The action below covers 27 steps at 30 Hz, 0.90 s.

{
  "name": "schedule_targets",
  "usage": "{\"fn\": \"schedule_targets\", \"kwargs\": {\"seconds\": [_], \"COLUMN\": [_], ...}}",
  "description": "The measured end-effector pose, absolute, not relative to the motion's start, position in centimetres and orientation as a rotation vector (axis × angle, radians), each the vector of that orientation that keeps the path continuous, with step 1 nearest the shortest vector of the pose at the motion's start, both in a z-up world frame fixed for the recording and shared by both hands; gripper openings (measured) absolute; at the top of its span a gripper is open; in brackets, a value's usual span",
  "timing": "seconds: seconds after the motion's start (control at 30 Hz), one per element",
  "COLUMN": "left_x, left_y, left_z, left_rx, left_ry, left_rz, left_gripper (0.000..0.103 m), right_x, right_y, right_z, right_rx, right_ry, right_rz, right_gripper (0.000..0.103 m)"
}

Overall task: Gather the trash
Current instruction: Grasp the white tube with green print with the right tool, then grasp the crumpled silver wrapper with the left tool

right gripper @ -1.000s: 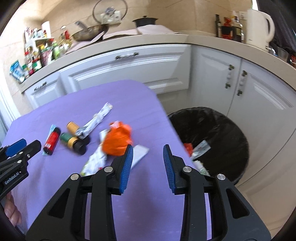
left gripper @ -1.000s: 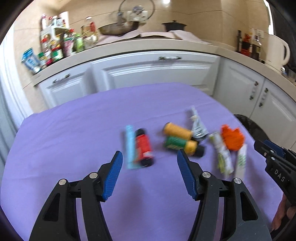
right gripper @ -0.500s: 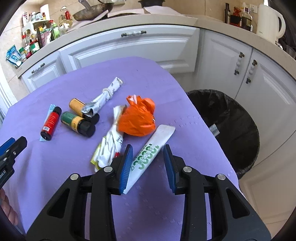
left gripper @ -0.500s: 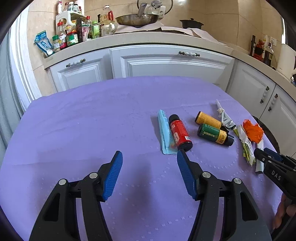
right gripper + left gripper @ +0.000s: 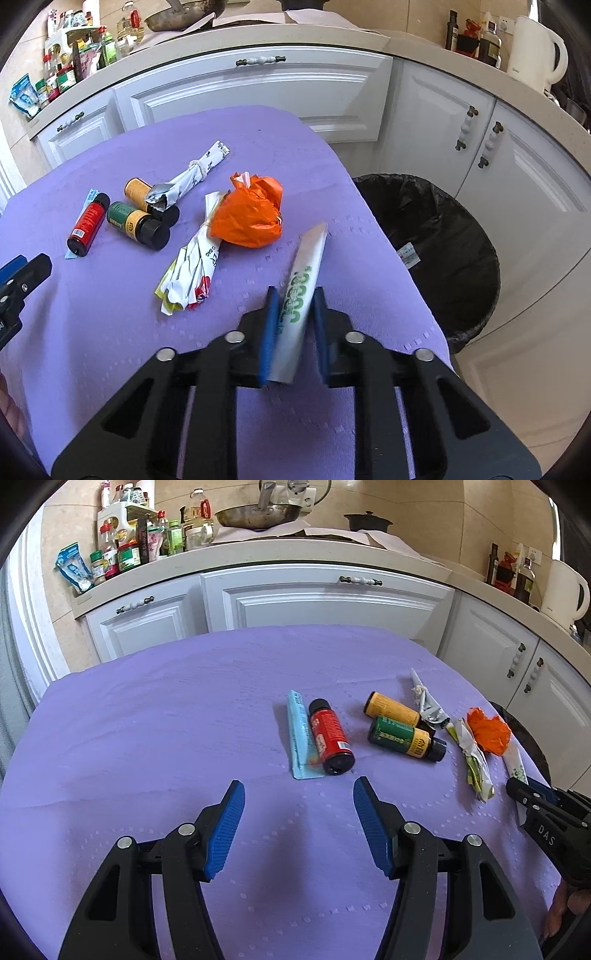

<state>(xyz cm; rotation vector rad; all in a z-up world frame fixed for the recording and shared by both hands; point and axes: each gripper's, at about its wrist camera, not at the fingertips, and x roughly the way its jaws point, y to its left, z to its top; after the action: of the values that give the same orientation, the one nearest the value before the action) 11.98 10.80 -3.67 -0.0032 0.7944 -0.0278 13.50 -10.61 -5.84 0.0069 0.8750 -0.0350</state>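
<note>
The right gripper [image 5: 293, 325] is closing on the white sachet with green print [image 5: 301, 291], whose long axis runs straight ahead between the jaws near the tabletop's right edge [image 5: 373, 218]. Only the right wrist view shows the black-lined bin [image 5: 454, 236] beyond that edge. The left gripper [image 5: 299, 829] hangs open and empty, short of the red bottle [image 5: 330, 736].

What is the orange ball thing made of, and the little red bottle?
The orange ball looks like thin plastic film or a bag, scrunched up: it is shiny, with sharp crinkles. The red bottle seems smooth glass or hard plastic under a glossy paper label; which one can't be told.
</note>
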Motion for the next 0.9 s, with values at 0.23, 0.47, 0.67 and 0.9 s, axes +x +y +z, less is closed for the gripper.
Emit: {"fn": "schedule_targets", "kwargs": {"seconds": [0.23, 0.47, 0.67, 0.9], "left_x": [11.8, 11.7, 11.5, 11.8], "left_y": [10.4, 8.6, 5.4, 1.5], "left_z": [-3.8, -3.8, -3.4, -3.3], "left_rx": [-0.001, 0.005, 0.016, 0.035], "left_ry": [0.796, 0.799, 0.786, 0.788], "left_rz": [-0.034, -0.068, -0.123, -0.185], "left_gripper": [0.06, 0.06, 0.06, 0.06], "right_x": [13.0, 12.4, 11.9, 11.5], "right_y": [-11.1, -13.0, -15.3, -18.4], "right_z": [-5.7, -4.8, -4.0, -3.5], "right_rx": [0.019, 0.05, 0.072, 0.101], "right_ry": [0.855, 0.818, 0.784, 0.754], "right_rz": [-0.026, -0.054, -0.078, -0.101], "right_gripper": [0.01, 0.01, 0.01, 0.01]}}
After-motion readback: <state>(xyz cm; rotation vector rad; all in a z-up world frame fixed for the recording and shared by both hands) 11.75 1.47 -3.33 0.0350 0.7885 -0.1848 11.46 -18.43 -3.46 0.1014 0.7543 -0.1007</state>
